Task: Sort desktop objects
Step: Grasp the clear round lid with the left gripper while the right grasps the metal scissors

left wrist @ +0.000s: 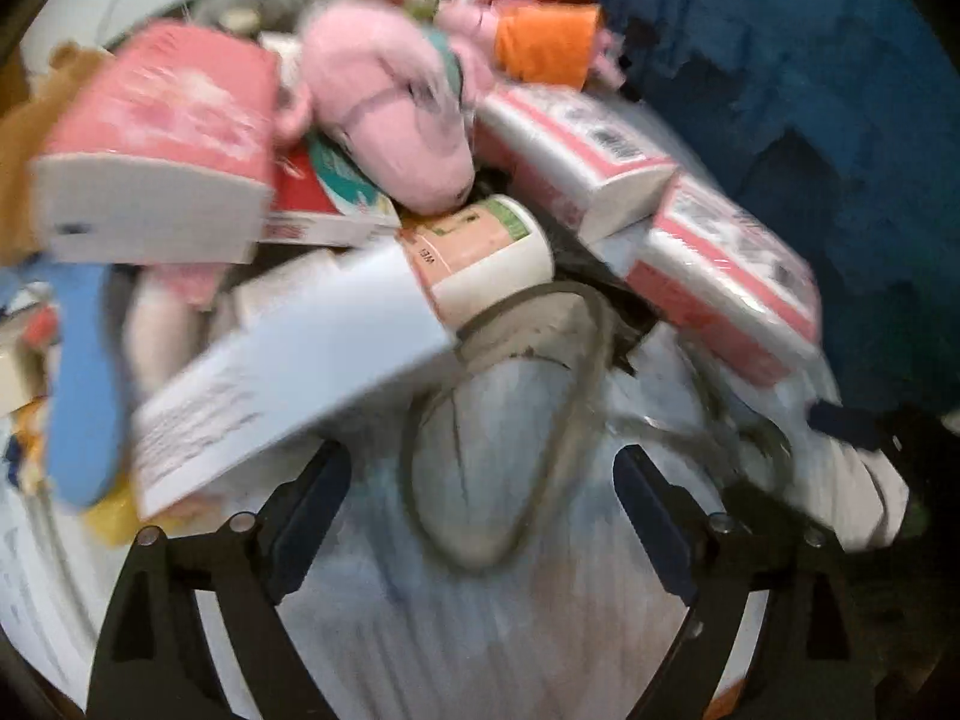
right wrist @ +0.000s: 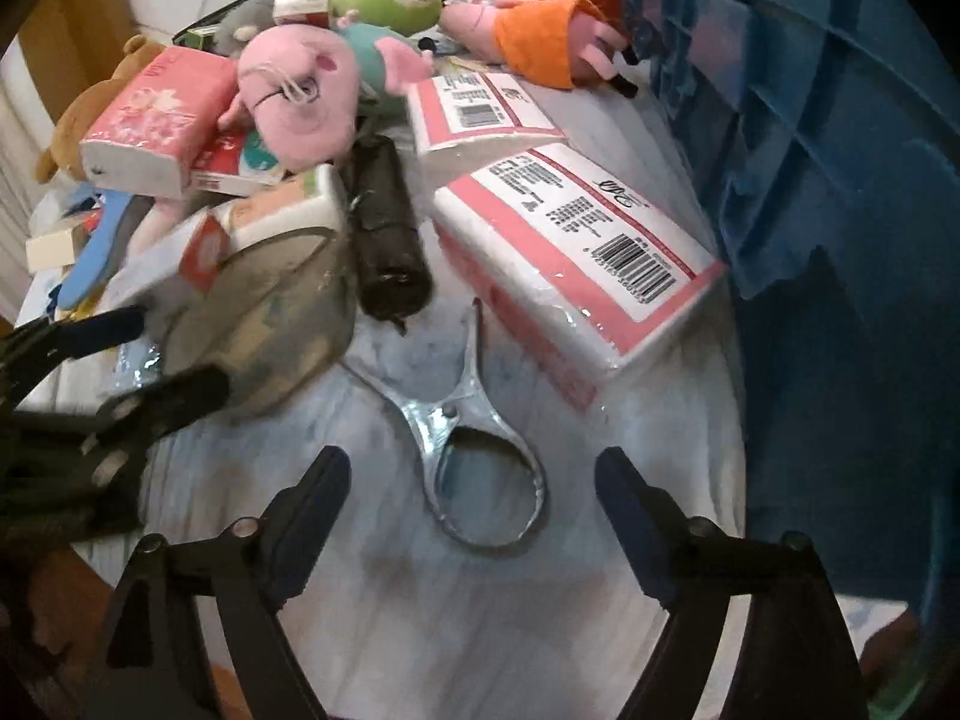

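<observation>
2 hand-held grippers, left hand-held gripper (left wrist: 483, 510) and right hand-held gripper (right wrist: 474, 513), hang open and empty over the desk (right wrist: 372, 600). Right frames the clear plastic ring-shaped handle (right wrist: 480, 468); the next move, I judge, is descending onto it for the blue plastic crate (right wrist: 840, 240).

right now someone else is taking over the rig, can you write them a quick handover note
Left gripper: open, empty, over the grey cap.
Right gripper: open, empty, above the silver ring-shaped tool on the table.
Things: tissue packs, plush toys, black roll and boxes piled together; blue crate on the right.
Done: nothing visibly sorted.
Left: the whole pile; nearest picks are the cap and the tool.
</observation>
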A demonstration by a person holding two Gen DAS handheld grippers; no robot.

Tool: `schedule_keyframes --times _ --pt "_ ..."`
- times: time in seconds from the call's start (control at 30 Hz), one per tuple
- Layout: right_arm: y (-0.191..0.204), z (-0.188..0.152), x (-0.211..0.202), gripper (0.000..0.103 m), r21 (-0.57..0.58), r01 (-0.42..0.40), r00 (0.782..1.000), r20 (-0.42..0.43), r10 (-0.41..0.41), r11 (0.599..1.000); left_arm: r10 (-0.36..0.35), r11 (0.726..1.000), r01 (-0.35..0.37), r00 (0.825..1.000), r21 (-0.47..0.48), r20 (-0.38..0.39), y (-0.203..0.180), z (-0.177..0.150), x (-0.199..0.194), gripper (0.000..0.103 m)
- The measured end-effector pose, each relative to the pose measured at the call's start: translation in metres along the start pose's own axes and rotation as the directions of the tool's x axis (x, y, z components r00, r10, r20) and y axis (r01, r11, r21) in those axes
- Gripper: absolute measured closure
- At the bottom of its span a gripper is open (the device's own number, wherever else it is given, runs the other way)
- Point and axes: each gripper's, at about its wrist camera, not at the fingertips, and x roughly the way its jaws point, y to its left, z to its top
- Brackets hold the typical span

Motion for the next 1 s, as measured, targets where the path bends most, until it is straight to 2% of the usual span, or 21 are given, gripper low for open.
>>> schedule_keyframes --times 0.03,0.1,0.13,0.23,0.27,0.3,0.37,0.53,0.6,0.67,0.8,0.83,0.9,1.0 --pt "-0.003 0.000 0.002 0.019 0.011 -0.009 1.000 -0.006 0.009 1.000 0.008 1.000 -0.009 1.000 -0.010 -0.015 0.000 0.003 0.007 0.013" --pt "-0.009 -0.001 0.008 0.019 0.010 -0.015 1.000 -0.012 0.015 1.000 -0.035 0.999 0.034 0.999 -0.040 -0.027 0.001 0.010 0.019 0.014" --pt "-0.009 -0.001 0.010 0.019 0.004 -0.010 1.000 -0.011 0.010 1.000 -0.051 0.998 0.050 0.998 -0.047 -0.022 -0.001 0.010 0.020 0.022" --pt "-0.005 0.000 0.018 0.021 -0.013 -0.012 1.000 -0.012 0.012 1.000 -0.012 1.000 0.012 1.000 -0.006 0.002 -0.011 0.000 0.013 0.025" --pt "-0.003 0.002 0.023 0.043 -0.016 -0.007 1.000 -0.021 0.007 1.000 0.002 1.000 -0.002 1.000 0.005 0.005 -0.012 -0.004 0.011 0.025" --pt "-0.002 0.002 0.028 0.051 -0.018 -0.001 0.999 -0.035 0.000 1.000 0.023 1.000 -0.023 1.000 0.011 0.004 -0.013 -0.011 0.006 0.026" --pt "0.002 0.000 0.028 0.056 -0.023 0.026 0.999 -0.032 -0.027 0.999 0.038 0.999 -0.038 0.999 0.001 -0.003 -0.011 -0.025 -0.003 0.027" --pt "0.014 -0.015 0.019 0.055 -0.029 -0.019 0.998 -0.060 0.017 0.999 0.055 0.998 -0.056 0.998 -0.021 -0.014 -0.003 -0.053 -0.016 0.027" --pt "0.021 -0.016 0.019 0.048 -0.055 -0.025 0.998 -0.054 0.022 0.998 0.066 0.998 -0.066 0.998 -0.005 -0.012 -0.003 -0.057 -0.016 0.026" --pt "0.022 -0.012 0.021 0.047 -0.058 -0.013 0.999 -0.051 0.010 0.998 0.055 0.998 -0.055 0.998 -0.005 -0.033 -0.001 -0.056 -0.013 0.026" --pt "0.023 -0.005 0.026 0.046 -0.063 0.001 1.000 -0.030 -0.003 0.998 0.065 0.998 -0.065 0.998 0.020 -0.016 -0.002 -0.056 -0.015 0.022" --pt "0.026 -0.004 0.027 0.049 -0.081 0.016 1.000 -0.021 -0.018 0.997 0.067 0.998 -0.067 0.998 0.021 -0.016 -0.002 -0.055 -0.016 0.023" --pt "0.032 -0.004 0.026 0.064 -0.104 0.023 1.000 -0.011 -0.024 0.994 0.070 0.998 -0.069 0.997 0.012 -0.018 0.000 -0.055 -0.018 0.026" --pt "0.038 -0.005 0.024 0.064 -0.103 0.030 0.999 -0.022 -0.033 0.994 0.076 0.997 -0.076 0.997 0.014 -0.016 0.000 -0.059 -0.027 0.027"
